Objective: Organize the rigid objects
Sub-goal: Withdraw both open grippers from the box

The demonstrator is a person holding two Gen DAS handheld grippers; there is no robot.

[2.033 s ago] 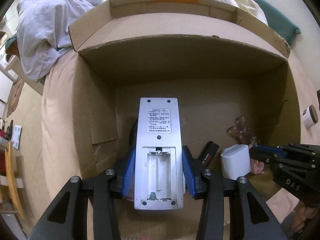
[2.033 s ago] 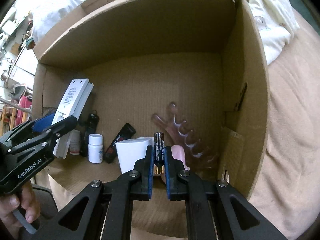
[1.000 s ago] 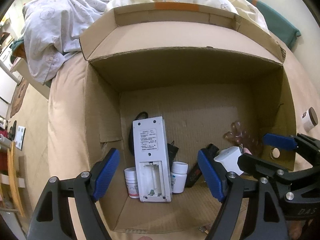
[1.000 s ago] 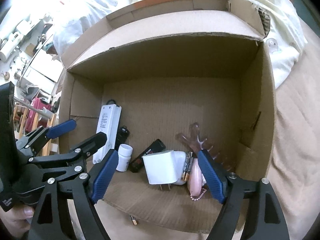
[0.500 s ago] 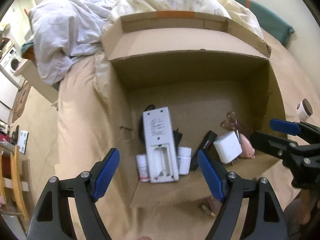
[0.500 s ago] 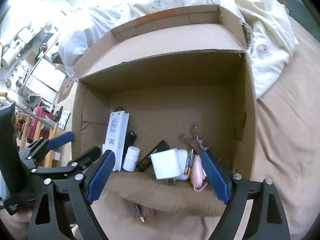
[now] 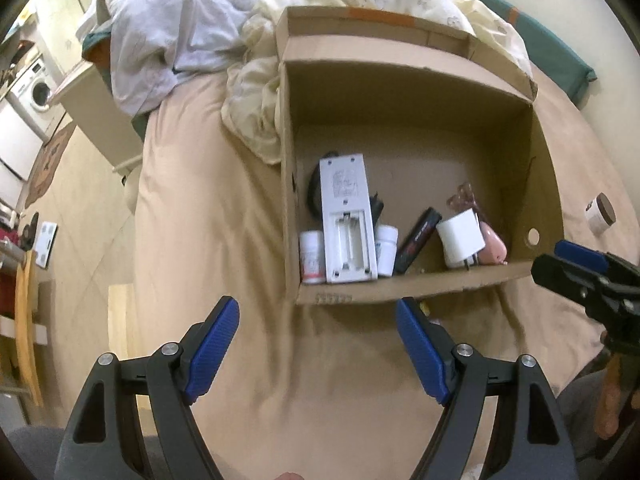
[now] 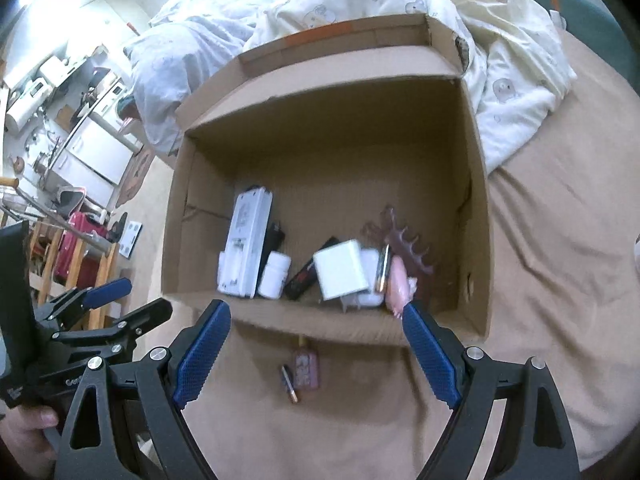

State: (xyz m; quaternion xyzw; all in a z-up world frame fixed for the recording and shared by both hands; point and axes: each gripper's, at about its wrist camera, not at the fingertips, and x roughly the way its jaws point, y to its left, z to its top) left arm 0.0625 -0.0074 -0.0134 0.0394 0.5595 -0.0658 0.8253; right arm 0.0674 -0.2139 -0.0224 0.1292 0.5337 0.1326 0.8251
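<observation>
Right wrist view shows the right gripper (image 8: 316, 350) empty with its jaws spread wide, poised above the tan bedsheet (image 8: 540, 320) just outside the near wall of the cardboard box (image 8: 478, 216). Two loose items lie on the sheet directly between its blue pads: a small pink tag-like object (image 8: 306, 368) and, touching or just beside it, a thin battery (image 8: 290, 378). These appear to be the next things to gather. A clean pick likely calls for lowering straight over one item at a time and closing across the battery's narrow width, since soft bedding lets small things roll or sink.

Left wrist view shows the left gripper (image 7: 318, 346) likewise released and holding nothing, over bare sheet at the box's near left corner. Already inside, against the near wall, rest a white remote (image 7: 347, 218) with its battery bay open, two white pill bottles (image 7: 312, 256), a black stick-shaped item (image 7: 418, 240), a white charger (image 7: 460, 238), a pink object (image 7: 494, 244) and a brown claw clip (image 7: 462, 196).

The far half of the box floor is bare, leaving room for more. The near wall stands between the loose items and that space, so a carried item has to clear its rim. A small brown-lidded jar (image 7: 600, 214) sits well apart on the sheet to the right.
</observation>
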